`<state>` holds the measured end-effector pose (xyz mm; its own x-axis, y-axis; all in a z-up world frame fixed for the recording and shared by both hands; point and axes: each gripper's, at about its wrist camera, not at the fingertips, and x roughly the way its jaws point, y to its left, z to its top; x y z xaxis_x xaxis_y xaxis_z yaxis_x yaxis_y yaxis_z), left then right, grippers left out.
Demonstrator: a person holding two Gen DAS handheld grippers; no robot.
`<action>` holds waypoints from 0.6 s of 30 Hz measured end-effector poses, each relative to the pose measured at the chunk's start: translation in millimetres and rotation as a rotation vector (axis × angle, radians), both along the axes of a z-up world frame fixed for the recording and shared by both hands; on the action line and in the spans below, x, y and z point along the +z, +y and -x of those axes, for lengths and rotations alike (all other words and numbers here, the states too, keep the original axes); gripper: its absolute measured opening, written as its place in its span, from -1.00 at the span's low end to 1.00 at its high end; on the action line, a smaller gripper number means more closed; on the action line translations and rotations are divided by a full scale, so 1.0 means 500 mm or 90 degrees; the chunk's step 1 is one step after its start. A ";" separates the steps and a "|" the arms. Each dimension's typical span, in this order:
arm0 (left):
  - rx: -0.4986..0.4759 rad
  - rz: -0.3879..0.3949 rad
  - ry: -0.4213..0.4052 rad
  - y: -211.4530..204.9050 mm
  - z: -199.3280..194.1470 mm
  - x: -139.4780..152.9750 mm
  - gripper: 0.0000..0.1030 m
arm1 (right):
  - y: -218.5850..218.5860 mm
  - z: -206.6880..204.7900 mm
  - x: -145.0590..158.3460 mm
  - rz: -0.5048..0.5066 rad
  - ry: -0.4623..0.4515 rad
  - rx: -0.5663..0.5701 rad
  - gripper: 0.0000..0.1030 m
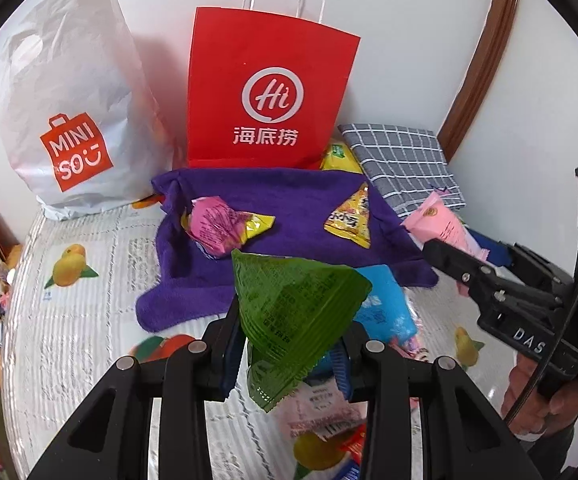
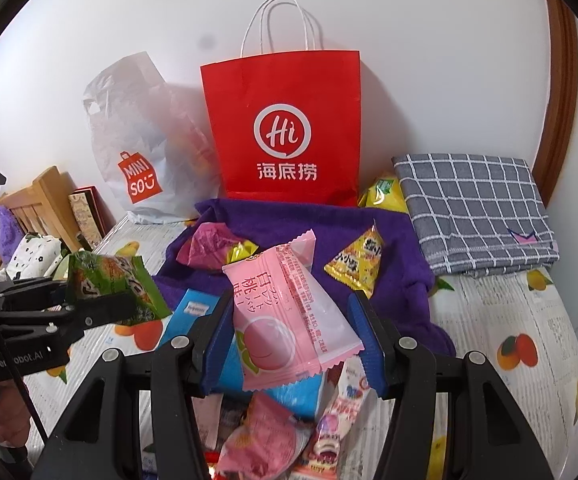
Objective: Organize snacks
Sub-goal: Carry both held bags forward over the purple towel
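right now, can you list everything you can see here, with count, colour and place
red paper bag: 1, red, upright at wall
plastic bag: 1, white, left of red bag
towel: 1, purple, spread before red bag
checked cloth: 1, grey, folded, right
triangular packet: 1, yellow, on towel
crumpled packet: 1, pink and yellow, on towel
snack pile: several, mixed, near edge
tablecloth: 1, white, fruit print
green packet: 1, in left tongs
pink peach packet: 1, in right tongs
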<state>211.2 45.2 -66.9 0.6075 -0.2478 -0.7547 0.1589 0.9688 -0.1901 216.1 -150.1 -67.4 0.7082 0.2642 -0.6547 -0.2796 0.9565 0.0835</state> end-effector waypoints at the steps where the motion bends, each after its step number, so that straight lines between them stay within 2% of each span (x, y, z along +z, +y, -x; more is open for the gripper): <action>1: 0.001 -0.005 0.000 0.001 -0.005 -0.001 -0.31 | 0.001 -0.008 -0.001 -0.001 0.001 0.000 0.08; 11: 0.008 -0.023 0.008 0.008 -0.065 -0.013 -0.31 | 0.010 -0.086 -0.020 0.009 0.010 -0.002 0.08; 18: -0.009 -0.043 0.018 0.000 -0.098 -0.034 -0.31 | -0.005 -0.133 -0.048 0.006 0.019 -0.016 0.08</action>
